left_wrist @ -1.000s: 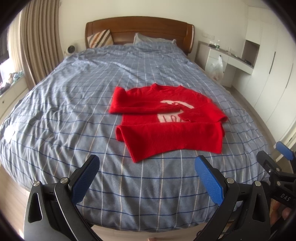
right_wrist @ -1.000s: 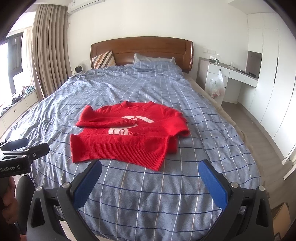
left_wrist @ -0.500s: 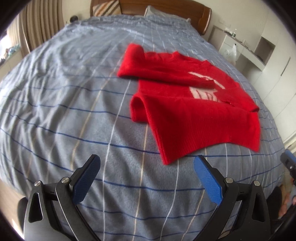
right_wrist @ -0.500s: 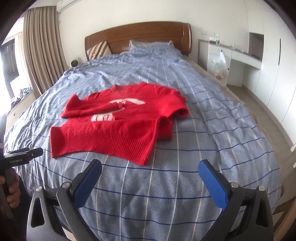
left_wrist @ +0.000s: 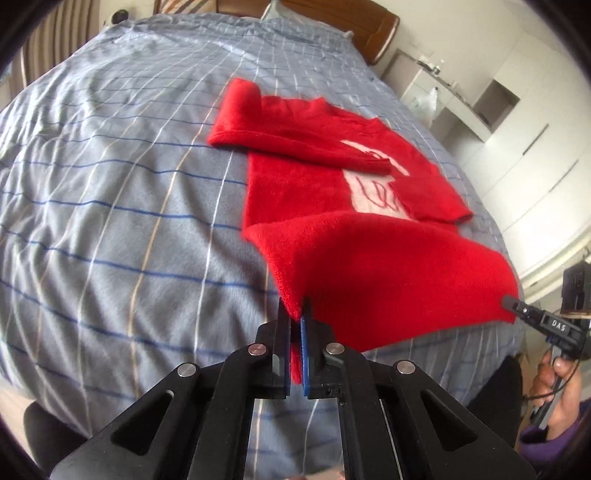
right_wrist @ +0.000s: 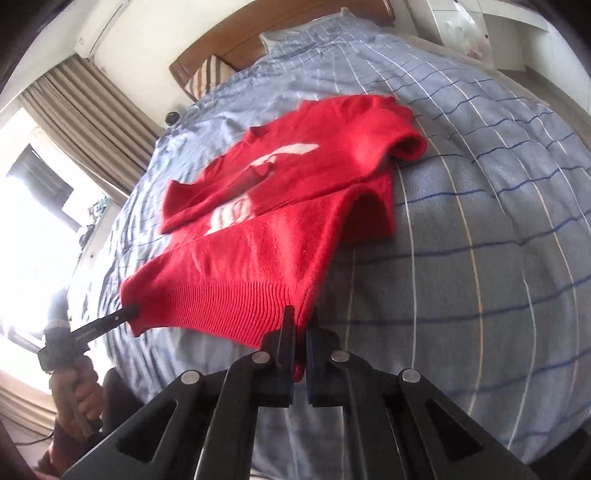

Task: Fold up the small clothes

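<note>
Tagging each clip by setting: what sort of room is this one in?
A home bedroom, most likely: a large bed under a blue checked duvet, a wooden headboard with a striped pillow, and white fitted wardrobes along the wall.

One sweater, one bed, two hand-held grippers

A single red sweater (left_wrist: 332, 192) lies on one bed (left_wrist: 110, 184) ahead of the left hand-held gripper (left_wrist: 295, 325); the right hand-held gripper (right_wrist: 301, 332) makes two. Beyond them at the bed's far end, two pillows show: one striped pillow (right_wrist: 207, 74) and one checked pillow (right_wrist: 295, 33). Two hands appear, one per gripper.
</note>
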